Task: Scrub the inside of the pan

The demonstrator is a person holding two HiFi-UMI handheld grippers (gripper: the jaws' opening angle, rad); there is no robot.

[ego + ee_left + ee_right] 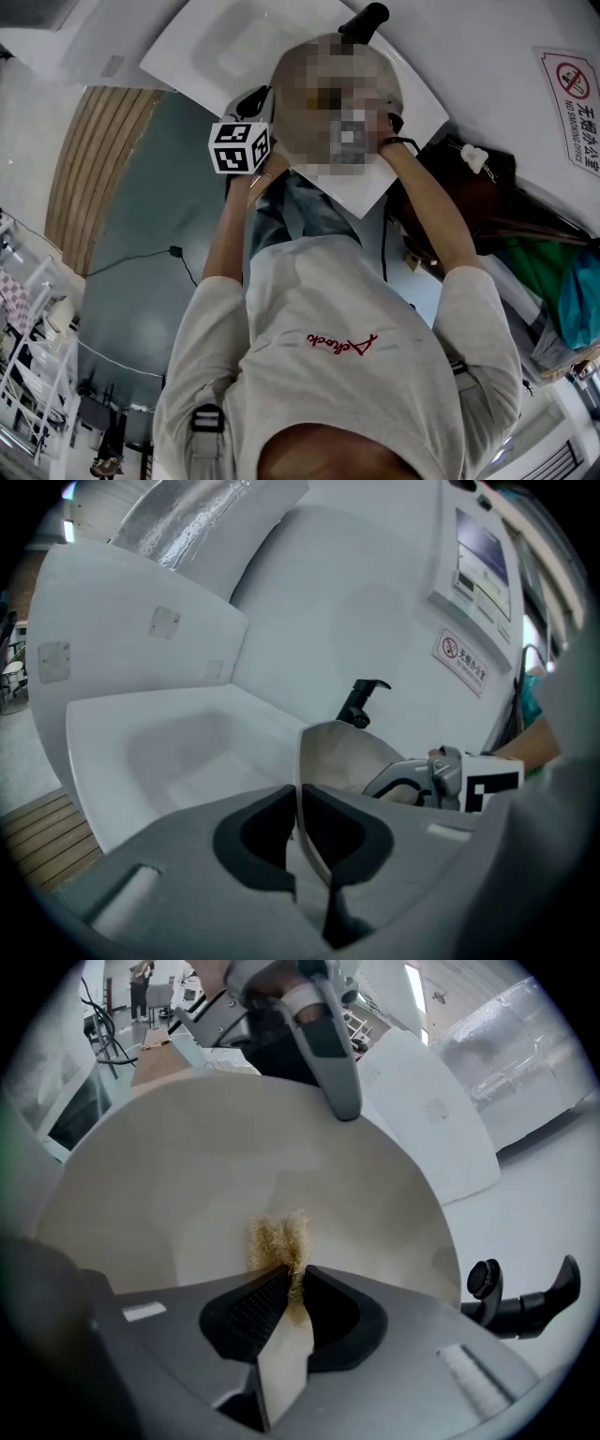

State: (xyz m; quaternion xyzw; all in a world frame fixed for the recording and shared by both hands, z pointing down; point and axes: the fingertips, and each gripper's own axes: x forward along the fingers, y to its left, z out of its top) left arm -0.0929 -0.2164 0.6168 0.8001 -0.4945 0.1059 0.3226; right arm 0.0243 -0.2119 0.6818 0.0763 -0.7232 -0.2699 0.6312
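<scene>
The right gripper view shows the right gripper [298, 1283] with its 2 jaws closed tight on a tan, fibrous scrubber [278, 1239]. The scrubber's frayed tuft sticks out past the jaw tips and presses on the pale inner surface of the pan [234, 1166]. The pan fills most of that view, tilted up on edge. At its far rim the left gripper [330, 1044] reaches down over the edge.

In the left gripper view, that gripper's 2 jaws are pinched together on the pan's thin rim, which stands upright between them. Beyond the rim, the right gripper's metal body and its marker cube [492, 789] show inside the pan's bowl. The pan hangs in the air, held by its rim, in front of the white sink [169, 752], toward the sink edge that carries the black faucet [361, 702].

Behind the faucet, a red no-smoking sign [461, 661] hangs on the white wall. The head view shows a person in a white shirt [337, 375] holding both tools up by the sink.
</scene>
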